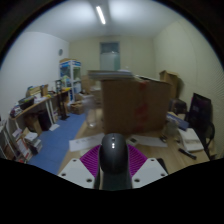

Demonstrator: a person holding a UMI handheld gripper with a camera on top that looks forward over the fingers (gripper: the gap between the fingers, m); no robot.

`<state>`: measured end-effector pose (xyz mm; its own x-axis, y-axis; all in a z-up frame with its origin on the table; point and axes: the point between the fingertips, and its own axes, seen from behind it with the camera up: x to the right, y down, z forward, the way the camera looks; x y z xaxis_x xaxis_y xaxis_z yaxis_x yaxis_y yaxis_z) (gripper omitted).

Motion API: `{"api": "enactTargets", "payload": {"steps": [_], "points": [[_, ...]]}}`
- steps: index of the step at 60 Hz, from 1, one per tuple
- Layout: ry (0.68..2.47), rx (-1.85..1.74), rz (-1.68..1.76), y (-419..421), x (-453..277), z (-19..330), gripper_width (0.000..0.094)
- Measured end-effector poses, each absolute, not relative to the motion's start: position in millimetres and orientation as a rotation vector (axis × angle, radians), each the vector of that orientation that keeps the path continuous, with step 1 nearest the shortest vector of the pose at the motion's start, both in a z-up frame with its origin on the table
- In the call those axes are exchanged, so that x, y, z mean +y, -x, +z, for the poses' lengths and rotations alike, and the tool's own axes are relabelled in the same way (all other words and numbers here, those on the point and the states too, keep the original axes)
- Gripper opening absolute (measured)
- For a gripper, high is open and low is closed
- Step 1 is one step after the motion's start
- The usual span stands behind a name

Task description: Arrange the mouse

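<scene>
A dark grey computer mouse (pixel 113 158) sits between my gripper's (pixel 113 163) two fingers, its nose pointing away from me. The magenta pads (pixel 91 158) press against both of its sides. The mouse is held up in the air, well above the floor and the furniture beyond. Its rear end is hidden below the fingers.
A large cardboard box (pixel 135 103) stands straight ahead. A blue floor mat (pixel 55 145) lies to the left, beside cluttered desks and shelves (pixel 35 110). A black office chair (pixel 200 118) and a white device (pixel 188 140) stand to the right. A door (pixel 109 55) is at the back.
</scene>
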<state>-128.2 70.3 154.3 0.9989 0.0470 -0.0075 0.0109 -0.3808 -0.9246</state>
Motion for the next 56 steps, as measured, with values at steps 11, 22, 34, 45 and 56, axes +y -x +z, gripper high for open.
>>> {"api": "enactTargets", "payload": {"steps": [11,22,34,45,56], "points": [[2.138,0.072,-0.039,47,38,53,0.0360],[2.220,0.072,0.012,44,25,-6,0.0394],[2.341,0.053,0.017,46,16,-11,0.0708],[2.330,0.107,0.014,56,-15,35,0.0833],[2.326,0.162,0.043,90,-90,90,0.0833]]}}
